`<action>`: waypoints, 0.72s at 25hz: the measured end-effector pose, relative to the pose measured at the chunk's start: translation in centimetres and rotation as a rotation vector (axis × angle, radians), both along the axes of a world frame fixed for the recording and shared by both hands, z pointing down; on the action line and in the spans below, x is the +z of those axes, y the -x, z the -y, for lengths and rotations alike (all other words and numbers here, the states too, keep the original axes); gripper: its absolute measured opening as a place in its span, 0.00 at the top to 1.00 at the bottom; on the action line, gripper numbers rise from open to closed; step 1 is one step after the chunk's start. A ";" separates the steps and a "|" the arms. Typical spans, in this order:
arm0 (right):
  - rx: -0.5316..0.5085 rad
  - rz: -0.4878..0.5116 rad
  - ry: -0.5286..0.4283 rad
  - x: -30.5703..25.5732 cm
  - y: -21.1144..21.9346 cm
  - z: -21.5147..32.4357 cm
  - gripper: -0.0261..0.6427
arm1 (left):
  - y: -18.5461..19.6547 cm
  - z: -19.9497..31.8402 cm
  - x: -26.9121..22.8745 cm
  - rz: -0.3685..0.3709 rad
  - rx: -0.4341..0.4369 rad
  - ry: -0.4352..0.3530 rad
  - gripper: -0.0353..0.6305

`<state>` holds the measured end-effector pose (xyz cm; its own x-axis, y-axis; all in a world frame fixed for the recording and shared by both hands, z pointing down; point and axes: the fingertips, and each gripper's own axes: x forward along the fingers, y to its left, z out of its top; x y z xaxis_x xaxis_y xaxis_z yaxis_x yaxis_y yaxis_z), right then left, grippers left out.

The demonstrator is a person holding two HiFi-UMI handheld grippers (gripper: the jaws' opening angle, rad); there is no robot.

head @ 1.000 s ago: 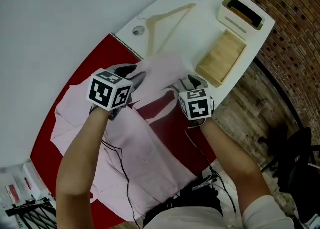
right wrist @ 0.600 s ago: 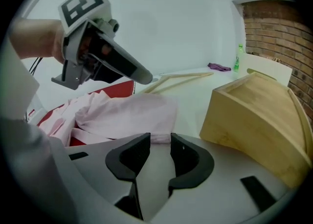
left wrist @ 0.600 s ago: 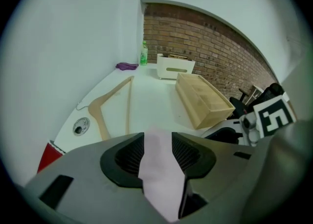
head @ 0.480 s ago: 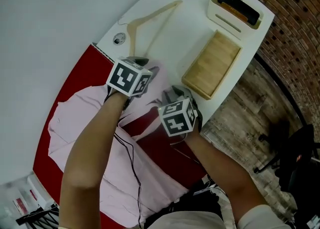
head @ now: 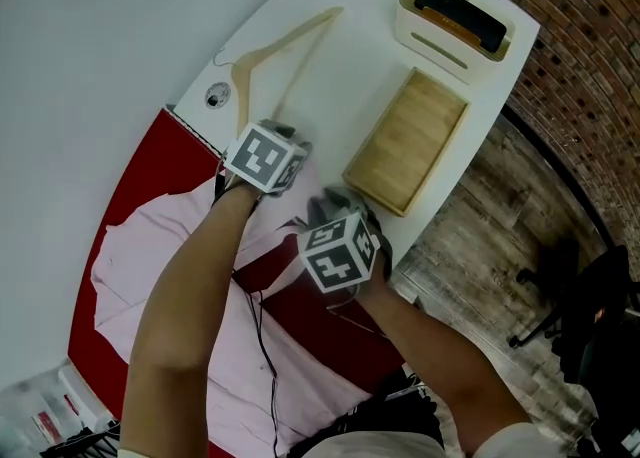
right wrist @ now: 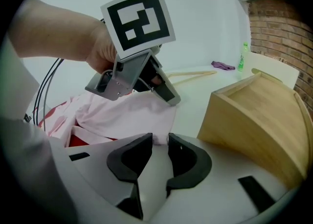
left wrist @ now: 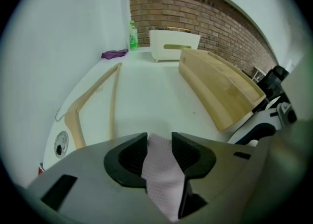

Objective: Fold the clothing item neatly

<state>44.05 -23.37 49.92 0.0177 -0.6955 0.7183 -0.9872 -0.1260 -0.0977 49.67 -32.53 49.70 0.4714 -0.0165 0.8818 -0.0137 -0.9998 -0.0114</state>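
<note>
Both grippers have carried the lifted edge of the pink shirt (head: 150,266) toward the wooden tray (head: 410,141) since a second ago; the left gripper (head: 290,134) has travelled further and lower, the right gripper (head: 330,201) has barely shifted. Head view: both sit side by side just short of the tray, at the tray-side edge of the red mat (head: 140,181), while the shirt body lies spread on the mat on the side away from the tray. Judgement: two matched holds on one edge keep the fold line straight as it is laid over. Left gripper view: jaws clamped on a strip of pink fabric that fills the gap between them; the tray lies ahead to the right, and a wooden hanger (left wrist: 93,96) lies on the white table (left wrist: 146,96), on the far side from the tray. Right gripper view: jaws have just been closing, and the shirt's hem sits nipped between their tips, tray close on the right. Judgement: the fold is mid-way, with the edge not yet laid down and let go.
</note>
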 end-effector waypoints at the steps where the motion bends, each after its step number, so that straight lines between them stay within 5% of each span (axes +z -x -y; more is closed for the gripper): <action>1: -0.001 0.003 0.001 0.0 -0.1 0.0 0.80 | -0.1 -0.1 0.2 0.001 0.005 -0.001 0.71; 6: -0.043 -0.017 0.004 0.0 0.0 0.0 0.88 | -0.2 -1.2 0.4 -0.010 0.008 0.043 0.89; 18: -0.033 -0.025 -0.122 -4.7 0.2 -0.6 0.89 | 1.4 -1.8 -7.1 -0.144 -0.031 0.020 0.91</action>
<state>43.84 -22.80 45.19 0.0103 -0.7782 0.6280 -0.9929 -0.0821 -0.0855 48.22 -30.73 42.55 0.5929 -0.0167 0.8051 -0.0450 -0.9989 0.0124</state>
